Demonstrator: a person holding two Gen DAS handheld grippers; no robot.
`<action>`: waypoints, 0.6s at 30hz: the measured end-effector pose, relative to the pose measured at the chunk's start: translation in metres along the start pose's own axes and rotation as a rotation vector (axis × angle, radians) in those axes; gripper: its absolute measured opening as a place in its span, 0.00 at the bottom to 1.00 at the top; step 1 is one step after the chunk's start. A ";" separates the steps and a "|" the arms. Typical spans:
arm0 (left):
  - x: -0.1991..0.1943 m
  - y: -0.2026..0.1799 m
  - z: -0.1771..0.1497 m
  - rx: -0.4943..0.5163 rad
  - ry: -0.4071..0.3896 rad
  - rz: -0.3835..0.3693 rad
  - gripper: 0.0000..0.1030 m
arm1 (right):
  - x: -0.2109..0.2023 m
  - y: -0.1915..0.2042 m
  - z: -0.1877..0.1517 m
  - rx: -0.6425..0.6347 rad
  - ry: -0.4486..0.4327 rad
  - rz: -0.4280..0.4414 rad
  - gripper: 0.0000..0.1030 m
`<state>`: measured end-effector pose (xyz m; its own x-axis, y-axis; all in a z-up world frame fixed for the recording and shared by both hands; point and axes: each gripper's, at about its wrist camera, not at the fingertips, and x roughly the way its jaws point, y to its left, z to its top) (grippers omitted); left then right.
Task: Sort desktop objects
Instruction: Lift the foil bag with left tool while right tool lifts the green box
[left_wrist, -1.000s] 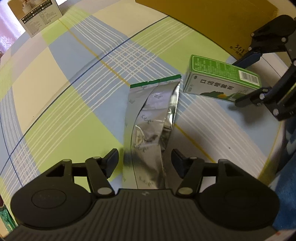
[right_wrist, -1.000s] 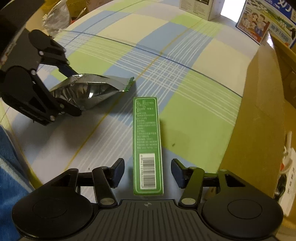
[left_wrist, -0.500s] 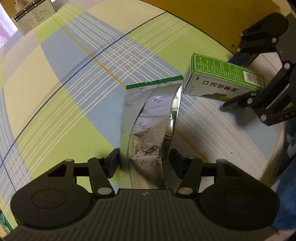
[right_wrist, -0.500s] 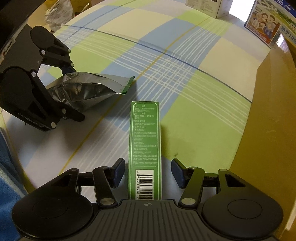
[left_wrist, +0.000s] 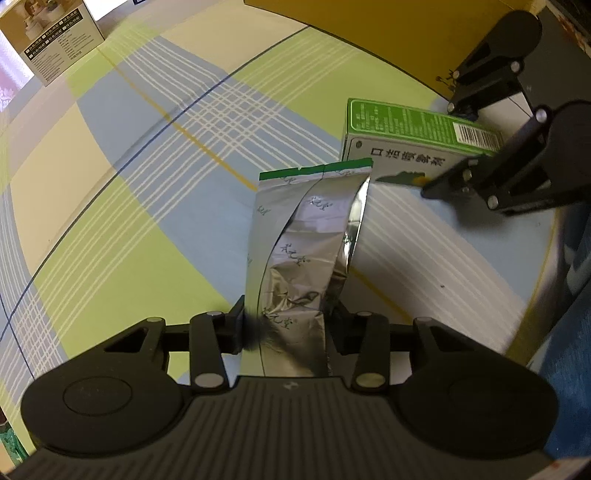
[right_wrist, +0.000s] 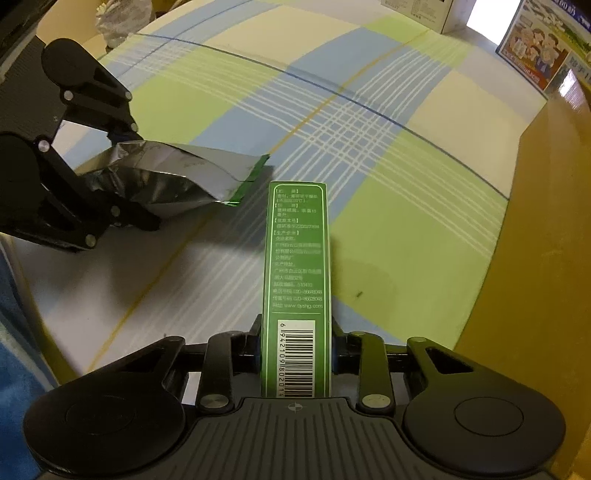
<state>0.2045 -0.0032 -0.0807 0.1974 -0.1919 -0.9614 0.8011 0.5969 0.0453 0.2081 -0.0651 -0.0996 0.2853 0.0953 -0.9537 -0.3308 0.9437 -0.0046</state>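
A silver foil pouch (left_wrist: 310, 236) with a green top strip sticks out forward from my left gripper (left_wrist: 288, 325), which is shut on its lower end. The pouch's far end hangs a little above the plaid tablecloth (left_wrist: 147, 184). A long green medicine box (right_wrist: 297, 251) with a barcode is clamped at its near end by my right gripper (right_wrist: 295, 352), which is shut on it. In the left wrist view the green box (left_wrist: 410, 136) and the right gripper (left_wrist: 454, 151) sit just right of the pouch. The right wrist view shows the left gripper (right_wrist: 136, 177) and pouch (right_wrist: 192, 173) at left.
A brown cardboard box (right_wrist: 546, 221) stands along the right side of the table. A white product box (left_wrist: 51, 37) sits at the far corner, and a printed picture card (right_wrist: 535, 40) leans beyond it. Blue fabric (left_wrist: 569, 369) lies past the table's near edge.
Both grippers moved forward around their objects and closed, the left on the foil pouch and the right on the green box. Both objects now seem slightly raised.
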 end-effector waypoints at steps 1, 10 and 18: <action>-0.001 -0.002 -0.001 0.001 0.001 0.001 0.36 | 0.000 0.002 0.000 -0.001 -0.001 -0.008 0.27; -0.016 -0.010 -0.007 0.011 -0.020 0.012 0.36 | -0.012 0.013 -0.007 -0.020 -0.026 -0.030 0.27; -0.025 -0.014 -0.005 0.014 -0.031 0.027 0.36 | -0.028 0.020 -0.011 -0.013 -0.063 -0.045 0.27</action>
<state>0.1857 -0.0023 -0.0585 0.2360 -0.2003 -0.9509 0.8029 0.5915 0.0747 0.1838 -0.0525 -0.0759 0.3562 0.0728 -0.9316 -0.3275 0.9435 -0.0515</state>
